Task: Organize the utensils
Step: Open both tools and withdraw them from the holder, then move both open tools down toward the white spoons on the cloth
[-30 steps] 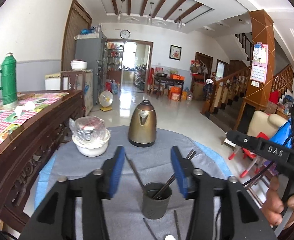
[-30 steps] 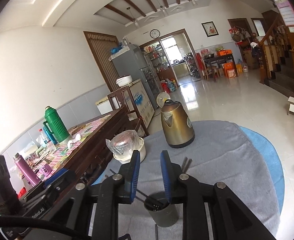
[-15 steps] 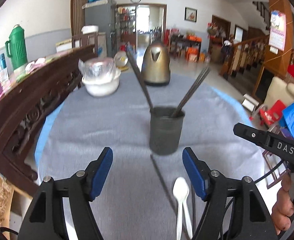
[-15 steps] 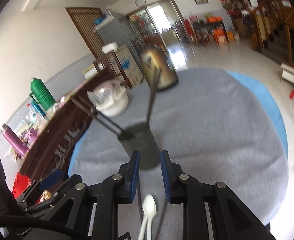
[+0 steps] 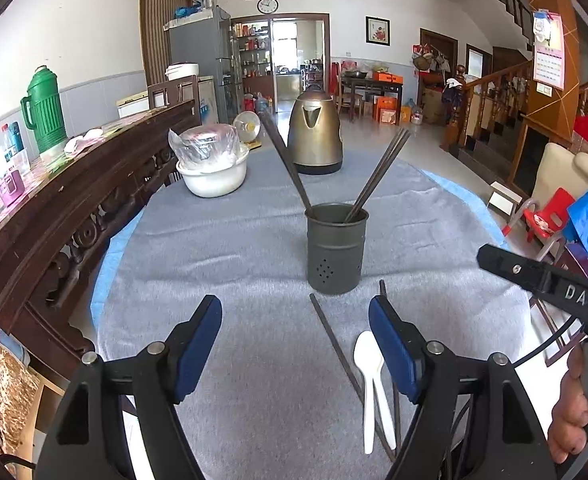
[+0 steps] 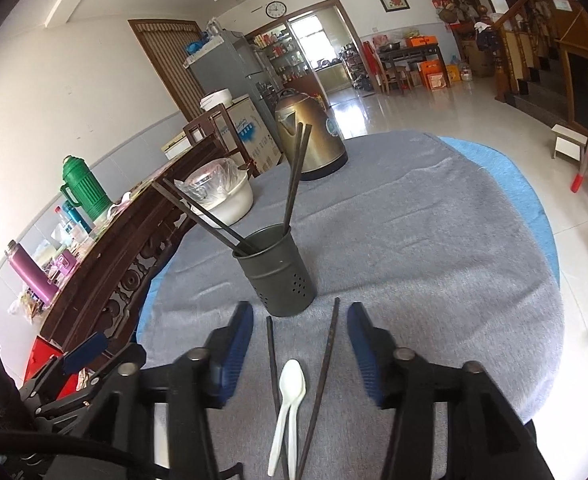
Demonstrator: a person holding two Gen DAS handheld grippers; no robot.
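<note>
A dark metal utensil holder (image 5: 335, 248) stands mid-table on the grey cloth, with several dark chopsticks (image 5: 377, 172) leaning in it; it also shows in the right wrist view (image 6: 280, 274). In front of it lie two white spoons (image 5: 367, 380) and loose dark chopsticks (image 5: 333, 340), seen in the right wrist view as spoons (image 6: 290, 392) between two chopsticks (image 6: 325, 364). My left gripper (image 5: 294, 344) is open and empty, just left of the spoons. My right gripper (image 6: 299, 344) is open and empty, straddling the spoons from above.
A bronze kettle (image 5: 315, 132) stands at the far side of the table. A white bowl holding a plastic-wrapped pot (image 5: 214, 168) sits at the back left. A dark carved wooden sideboard (image 5: 54, 216) runs along the left, bearing a green thermos (image 5: 44, 108).
Both grippers have pulled back and lowered toward the near table edge. The right gripper has opened from nearly shut. The spoons and loose chopsticks have come into view.
</note>
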